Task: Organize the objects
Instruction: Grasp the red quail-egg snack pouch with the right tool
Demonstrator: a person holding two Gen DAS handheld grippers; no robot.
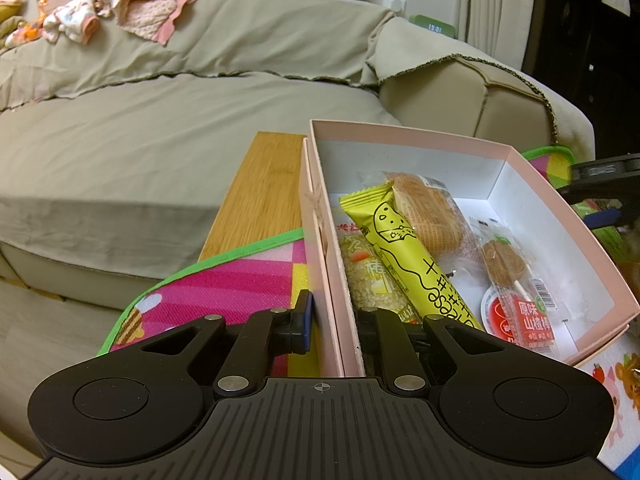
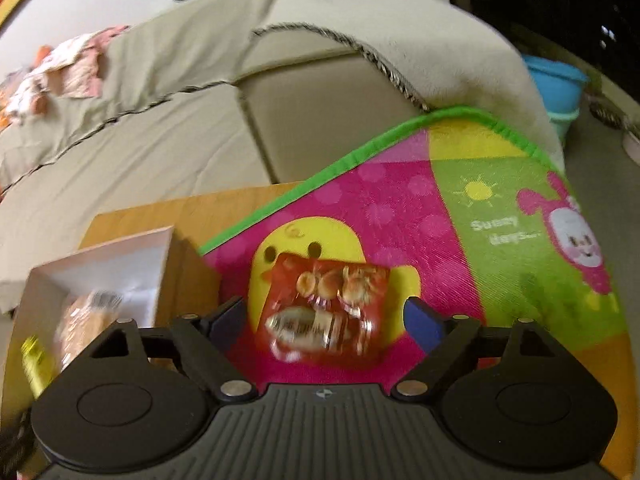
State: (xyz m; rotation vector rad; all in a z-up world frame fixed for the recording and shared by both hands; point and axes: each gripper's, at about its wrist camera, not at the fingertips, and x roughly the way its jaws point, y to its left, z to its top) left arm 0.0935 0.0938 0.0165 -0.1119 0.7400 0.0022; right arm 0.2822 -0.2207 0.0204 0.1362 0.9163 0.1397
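Red snack packet point(image 2: 326, 312) lies on the colourful mat point(image 2: 480, 208), between the right gripper point(image 2: 326, 318)'s wide-open jaws. Lower squarely, pinch its middle. At nine o'clock, the left gripper point(image 1: 334, 322)'s jaws clamp the pink box point(image 1: 560, 208)'s wall.

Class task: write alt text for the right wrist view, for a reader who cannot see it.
The right gripper, jaws open, hangs over a red snack packet lying on a colourful cartoon mat. A pink box of snacks sits at left.

Right-wrist view motion-blurred: red snack pkt point(image 2: 326, 310) print unreadable, pink box point(image 2: 100, 272) contents smeared, partly hidden behind fingers.
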